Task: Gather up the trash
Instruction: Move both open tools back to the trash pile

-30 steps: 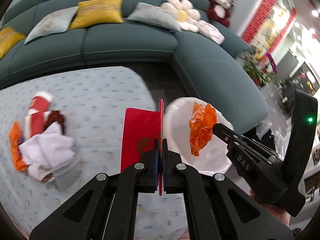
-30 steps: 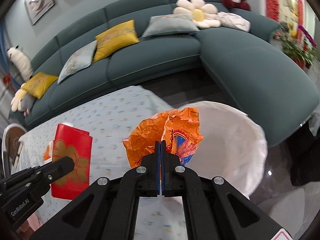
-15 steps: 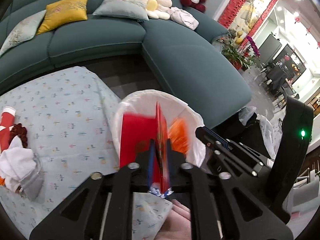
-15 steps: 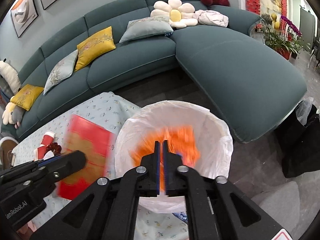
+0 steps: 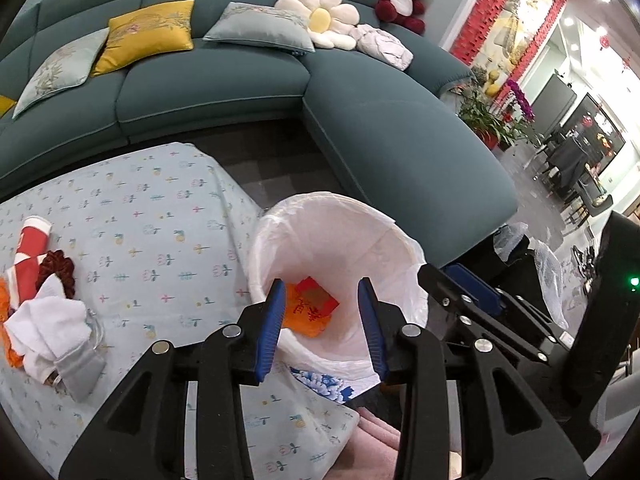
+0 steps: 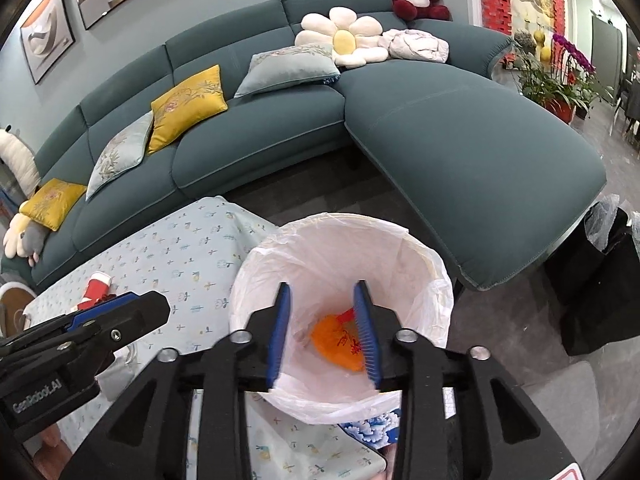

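A white bin with a plastic liner (image 5: 384, 236) (image 6: 436, 264) stands beside the table's right end. A red envelope (image 5: 318, 300) and an orange wrapper (image 5: 304, 318) (image 6: 340, 340) lie at its bottom. My left gripper (image 5: 322, 288) is open and empty above the bin's mouth. My right gripper (image 6: 322, 290) is open and empty above the bin too. A pile of trash sits at the table's left: white tissue (image 5: 44, 324), a red-and-white packet (image 5: 30, 256) (image 6: 94, 290), a dark red piece (image 5: 58, 270) and orange scraps (image 5: 12, 354).
The table wears a light blue patterned cloth (image 5: 160, 232) (image 6: 184, 256). A teal corner sofa (image 5: 400, 140) (image 6: 460, 140) with cushions curves behind and to the right of the bin. Black bags (image 6: 600, 280) stand on the floor at the right.
Both grippers moved over the bin and opened. The red envelope left my left gripper and the orange wrapper left my right; both now lie in the bin.
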`<state>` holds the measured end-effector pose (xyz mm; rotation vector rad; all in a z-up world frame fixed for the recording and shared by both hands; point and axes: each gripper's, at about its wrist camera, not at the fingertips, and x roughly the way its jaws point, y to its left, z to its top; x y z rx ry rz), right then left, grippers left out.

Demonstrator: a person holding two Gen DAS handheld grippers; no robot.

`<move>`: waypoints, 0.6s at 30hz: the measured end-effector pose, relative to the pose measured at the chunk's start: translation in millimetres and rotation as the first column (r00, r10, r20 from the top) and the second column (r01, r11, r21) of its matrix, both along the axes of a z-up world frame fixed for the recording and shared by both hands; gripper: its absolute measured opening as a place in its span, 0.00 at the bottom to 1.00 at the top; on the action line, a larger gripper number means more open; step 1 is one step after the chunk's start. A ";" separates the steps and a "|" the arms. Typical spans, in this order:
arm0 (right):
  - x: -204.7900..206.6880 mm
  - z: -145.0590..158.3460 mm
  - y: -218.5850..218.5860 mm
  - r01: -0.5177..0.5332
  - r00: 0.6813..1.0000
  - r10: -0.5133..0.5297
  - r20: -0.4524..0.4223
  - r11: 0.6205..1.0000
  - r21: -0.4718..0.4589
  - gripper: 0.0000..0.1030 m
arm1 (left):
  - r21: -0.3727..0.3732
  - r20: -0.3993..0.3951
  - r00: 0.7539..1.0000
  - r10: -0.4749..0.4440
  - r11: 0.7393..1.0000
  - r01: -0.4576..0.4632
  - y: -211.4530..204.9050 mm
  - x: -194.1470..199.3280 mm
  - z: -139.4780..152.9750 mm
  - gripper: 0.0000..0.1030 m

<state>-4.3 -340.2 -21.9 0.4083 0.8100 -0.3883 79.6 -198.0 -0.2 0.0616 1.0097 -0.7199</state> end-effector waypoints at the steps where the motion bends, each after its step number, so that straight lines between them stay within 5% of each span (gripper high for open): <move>1: -0.1 1.5 2.9 -0.003 1.000 0.003 0.001 1.000 -0.005 0.38 | 0.001 0.002 1.000 0.008 1.000 -0.008 3.8 0.4 0.9 0.35; 7: 4.1 10.7 28.6 -0.039 0.999 0.040 0.010 0.999 -0.020 0.47 | 0.005 -0.001 0.996 0.086 0.996 -0.086 39.1 4.7 2.6 0.47; 18: 16.9 19.4 103.6 -0.154 0.988 0.154 0.013 0.988 -0.027 0.56 | 0.031 -0.004 0.975 0.224 0.974 -0.223 126.9 17.0 -3.2 0.51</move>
